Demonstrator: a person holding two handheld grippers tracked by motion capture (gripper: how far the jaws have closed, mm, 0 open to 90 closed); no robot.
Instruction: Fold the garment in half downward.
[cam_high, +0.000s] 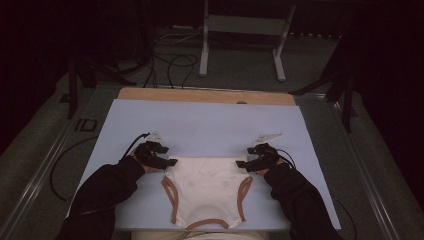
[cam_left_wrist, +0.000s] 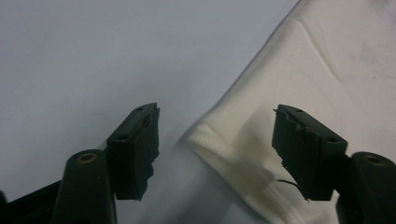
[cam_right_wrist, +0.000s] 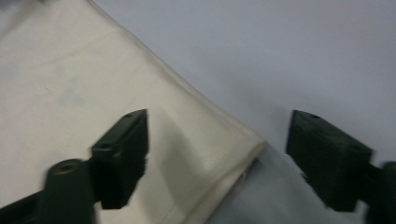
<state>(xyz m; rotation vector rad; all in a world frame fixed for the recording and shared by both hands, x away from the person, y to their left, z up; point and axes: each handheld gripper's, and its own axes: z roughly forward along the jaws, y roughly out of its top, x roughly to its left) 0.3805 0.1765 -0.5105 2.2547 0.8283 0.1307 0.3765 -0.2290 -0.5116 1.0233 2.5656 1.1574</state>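
Cream top (cam_high: 207, 187) lies flat; long axis apparently near-to-far, neckline nearest.

1 cream garment (cam_high: 207, 187), 2 grippers, left gripper (cam_high: 159, 159), right gripper (cam_high: 252, 159), 1 table (cam_high: 210, 120)

A small cream-white cotton garment (cam_high: 207, 187) with tan-brown ribbed trim lies flat and spread on the pale blue bench (cam_high: 210, 122), close to the near edge. Its straight hemmed edge faces away, running level between its two far corners; the brown-banded neck opening sits at the near end, and brown bands edge the armholes down both sides. The fabric looks smooth, with faint marks near the middle. Up close, the left far corner (cam_left_wrist: 219, 144) shows a stitched double hem, and the right far corner (cam_right_wrist: 243, 142) is folded thick
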